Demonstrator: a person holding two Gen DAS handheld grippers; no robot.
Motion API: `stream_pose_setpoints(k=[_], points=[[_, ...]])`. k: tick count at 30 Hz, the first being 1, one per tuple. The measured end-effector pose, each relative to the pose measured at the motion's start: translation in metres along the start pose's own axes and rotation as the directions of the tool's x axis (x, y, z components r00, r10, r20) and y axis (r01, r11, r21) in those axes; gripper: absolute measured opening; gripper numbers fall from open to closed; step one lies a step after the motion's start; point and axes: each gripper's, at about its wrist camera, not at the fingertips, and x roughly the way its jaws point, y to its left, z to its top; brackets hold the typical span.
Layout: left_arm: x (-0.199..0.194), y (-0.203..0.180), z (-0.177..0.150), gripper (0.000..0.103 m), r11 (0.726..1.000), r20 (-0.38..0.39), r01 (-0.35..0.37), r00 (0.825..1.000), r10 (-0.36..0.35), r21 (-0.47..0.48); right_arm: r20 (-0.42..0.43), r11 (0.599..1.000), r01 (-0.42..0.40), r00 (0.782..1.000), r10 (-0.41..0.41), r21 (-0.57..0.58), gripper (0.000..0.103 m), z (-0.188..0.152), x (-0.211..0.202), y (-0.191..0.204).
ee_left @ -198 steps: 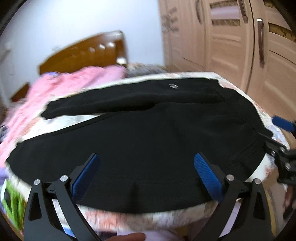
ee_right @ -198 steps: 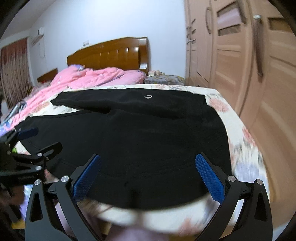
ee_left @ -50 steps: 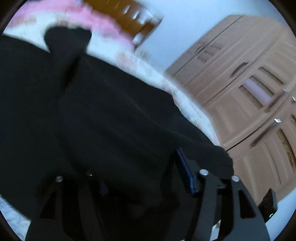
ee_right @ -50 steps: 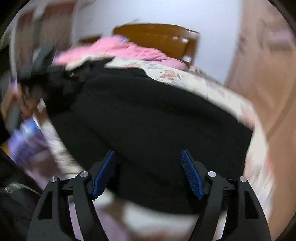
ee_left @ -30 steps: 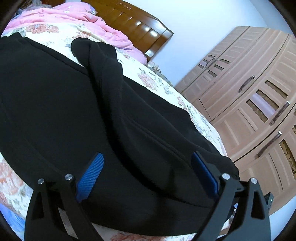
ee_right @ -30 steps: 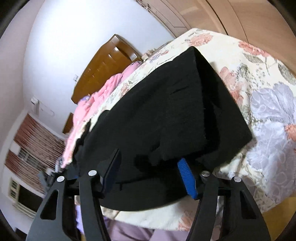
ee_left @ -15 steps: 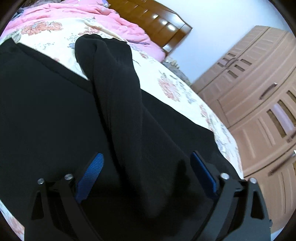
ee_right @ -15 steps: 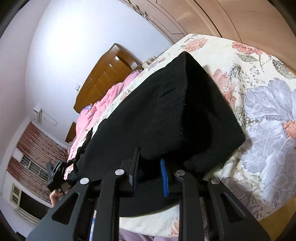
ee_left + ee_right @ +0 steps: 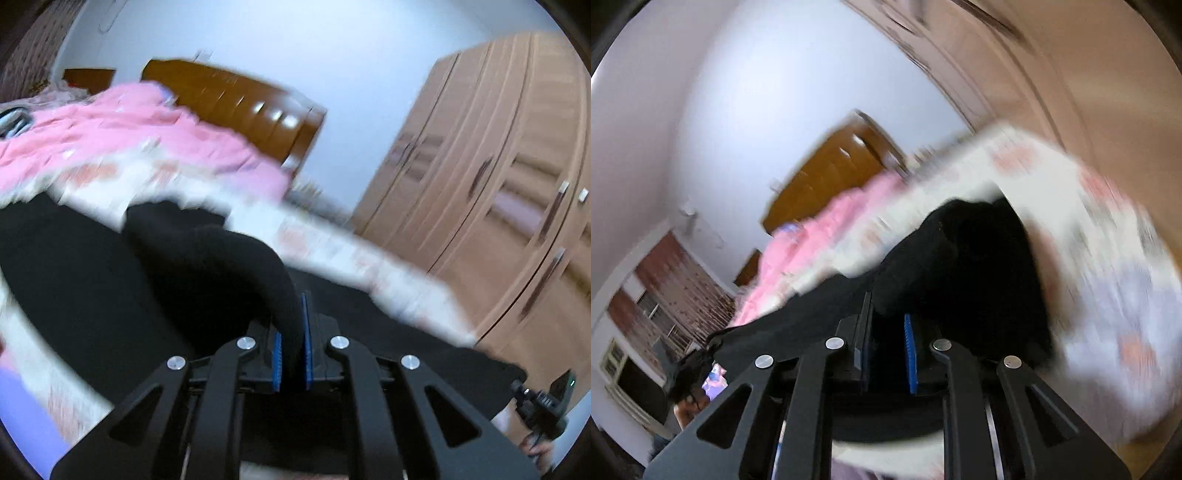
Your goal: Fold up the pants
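Note:
The black pants (image 9: 110, 273) lie across the flowered bedsheet (image 9: 332, 247). My left gripper (image 9: 291, 347) is shut on a raised fold of the pants, which arches up from its blue pads. In the right wrist view the pants (image 9: 967, 251) bunch up in a dark hump, and my right gripper (image 9: 886, 343) is shut on their near edge. The right gripper also shows at the lower right of the left wrist view (image 9: 543, 410). Both views are blurred by motion.
A pink quilt (image 9: 122, 136) lies at the head of the bed below a brown wooden headboard (image 9: 236, 103). A tall wooden wardrobe (image 9: 498, 192) stands close to the bed's right side. A curtained window (image 9: 676, 288) is on the far left wall.
My left gripper has closed on the pants' fold and lifted it. My right gripper stays shut on the pants and has swung, pulling the cloth up. Both views have turned blurry.

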Motion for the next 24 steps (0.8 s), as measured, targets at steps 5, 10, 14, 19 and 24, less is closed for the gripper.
stream_pose_setpoints(k=[5, 10, 14, 19, 24], points=[[0.032, 0.034, -0.049, 0.008, 0.993, -0.167, -0.049, 0.985, 0.031, -0.104, 0.006, 1.000, -0.016, 1.000, 0.016, 0.026, 0.011, -0.005, -0.001, -0.009], [-0.002, 0.022, -0.021, 0.008, 0.993, -0.071, 0.055, 0.996, -0.063, -0.102, 0.110, 0.995, -0.097, 0.989, 0.097, -0.005, 0.011, 0.007, -0.036, 0.016], [0.007, 0.016, -0.019, 0.008, 0.998, -0.106, 0.026, 0.994, -0.033, -0.063, 0.058, 0.998, -0.031, 0.998, 0.028, 0.058, 0.011, -0.001, -0.026, -0.010], [0.026, 0.038, -0.053, 0.008, 0.994, -0.194, -0.021, 0.981, -0.001, -0.108, 0.001, 0.988, -0.043, 0.999, 0.044, 0.148, 0.010, -0.008, -0.008, -0.029], [0.020, 0.028, -0.041, 0.013, 0.998, -0.187, 0.013, 0.982, -0.025, -0.067, -0.044, 0.994, -0.046, 0.998, 0.050, 0.097, 0.025, -0.009, -0.007, -0.008]])
